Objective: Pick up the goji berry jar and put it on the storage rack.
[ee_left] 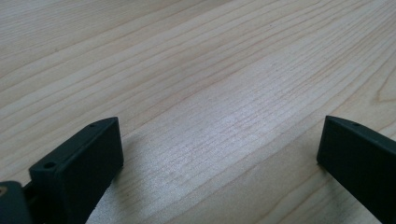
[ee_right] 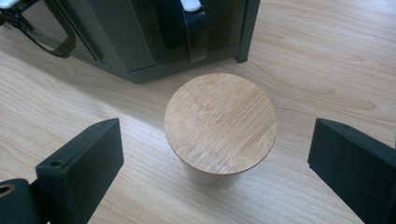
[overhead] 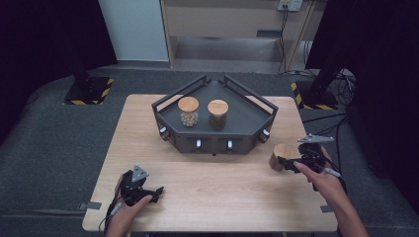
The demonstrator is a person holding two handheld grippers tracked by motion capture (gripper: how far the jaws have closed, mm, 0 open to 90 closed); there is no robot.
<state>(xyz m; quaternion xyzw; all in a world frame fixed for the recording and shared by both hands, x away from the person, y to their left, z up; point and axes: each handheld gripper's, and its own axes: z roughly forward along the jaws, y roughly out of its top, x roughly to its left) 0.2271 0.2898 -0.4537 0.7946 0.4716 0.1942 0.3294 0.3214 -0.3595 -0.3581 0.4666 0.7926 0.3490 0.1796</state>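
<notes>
Table (overhead: 212,197): pale wood with fine straight grain, rectangular, filling the middle of the high view.

Rack (overhead: 247,131): one, dark metal, five-sided with a low rail, sitting at centre frame toward the table's far edge; small knobs are showing along its front.

Jars: three in all, each a short cylinder with a round bamboo lid. Two are standing on the rack, the left jar (overhead: 188,111) holding pale pellets, the right jar (overhead: 218,114) darker inside. The third jar (overhead: 279,157) is standing on the table at right of frame, just off the rack's right front corner.

Right gripper (ee_right: 215,163): jaws are gaping wide, gripping nothing; the third jar (ee_right: 220,122) is sitting between them, clear of both.

Left gripper (overhead: 154,192): lower left of frame, resting low over bare table, jaws spread wide, holding nothing.
</notes>
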